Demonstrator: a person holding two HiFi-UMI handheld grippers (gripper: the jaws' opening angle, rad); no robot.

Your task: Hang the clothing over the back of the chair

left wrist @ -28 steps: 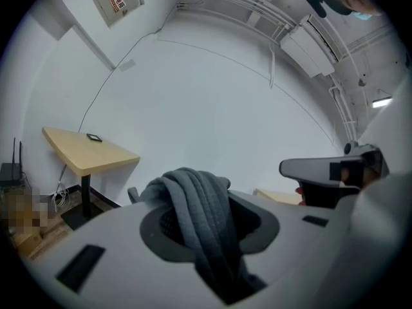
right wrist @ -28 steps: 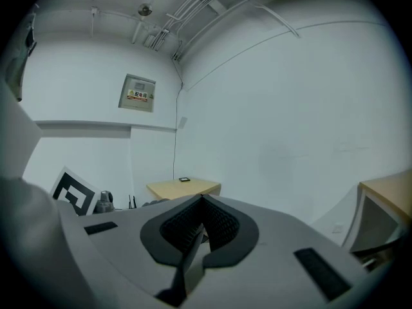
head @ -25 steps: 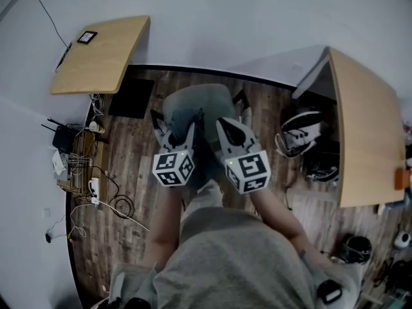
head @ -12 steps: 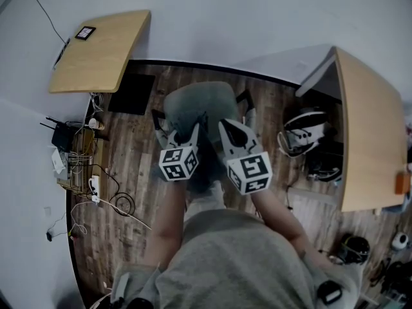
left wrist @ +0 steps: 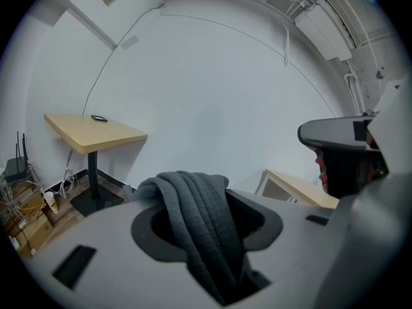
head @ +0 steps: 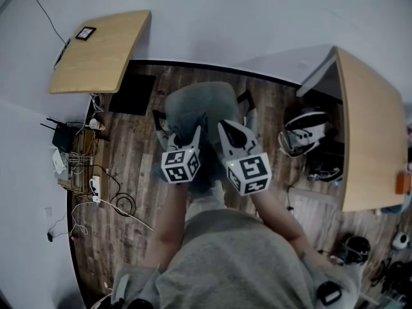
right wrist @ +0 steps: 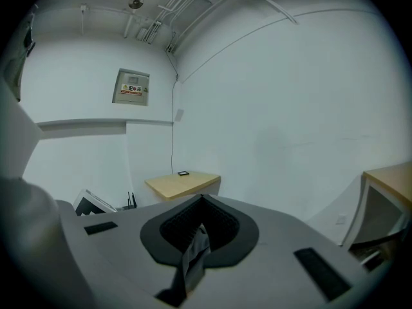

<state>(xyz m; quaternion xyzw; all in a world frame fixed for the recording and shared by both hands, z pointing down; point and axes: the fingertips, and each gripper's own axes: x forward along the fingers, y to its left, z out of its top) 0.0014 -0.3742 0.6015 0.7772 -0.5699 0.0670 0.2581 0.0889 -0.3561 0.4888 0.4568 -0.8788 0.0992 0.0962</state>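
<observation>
In the head view, a grey-seated chair (head: 196, 105) with black armrests stands in front of the person. Its back is hidden under the two grippers. Dark grey clothing (head: 207, 172) hangs between the marker cubes, below the grippers. My left gripper (head: 183, 134) points at the seat. Its jaws are opening, and a thick fold of the clothing (left wrist: 193, 205) still lies loosely between them in the left gripper (left wrist: 206, 237) view. My right gripper (head: 233, 131) is just to its right. In the right gripper (right wrist: 193, 250) view it is shut on a thin strip of the clothing (right wrist: 192, 259).
A small wooden table (head: 103, 50) with a dark device (head: 85, 36) stands at the upper left against the white wall. A long wooden desk (head: 370, 134) runs along the right, with gear (head: 299, 134) under it. Cables and a router (head: 77, 166) clutter the floor on the left.
My left gripper has sunk a little and shifted slightly right, so its cube looks smaller. The right gripper has barely moved. The clothing stays between both.
</observation>
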